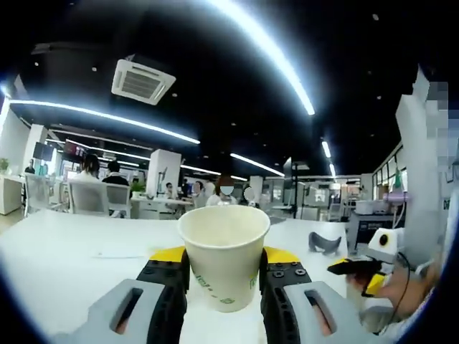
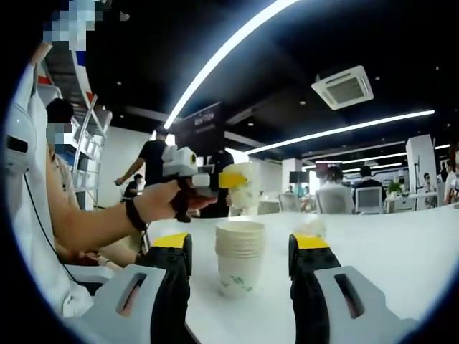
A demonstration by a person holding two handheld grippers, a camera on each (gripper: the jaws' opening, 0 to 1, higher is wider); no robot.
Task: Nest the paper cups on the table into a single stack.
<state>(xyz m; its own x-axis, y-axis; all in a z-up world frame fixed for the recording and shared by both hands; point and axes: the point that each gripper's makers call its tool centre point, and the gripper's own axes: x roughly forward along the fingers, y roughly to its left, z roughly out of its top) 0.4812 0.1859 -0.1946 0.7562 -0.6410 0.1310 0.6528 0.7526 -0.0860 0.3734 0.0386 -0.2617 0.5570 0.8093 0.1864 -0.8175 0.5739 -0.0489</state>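
Between left hand-held gripper (image 1: 224, 276) jaws, one paper cup (image 1: 223, 254).

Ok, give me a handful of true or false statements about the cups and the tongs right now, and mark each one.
1. The left tongs grip a single paper cup. True.
2. That cup is upside down. False: its open mouth faces up.
3. A stack of cups stands on the white table between the open right tongs. True.
4. The right tongs are clamped on the stack. False: there are gaps on both sides.
5. The table is black. False: it is white.
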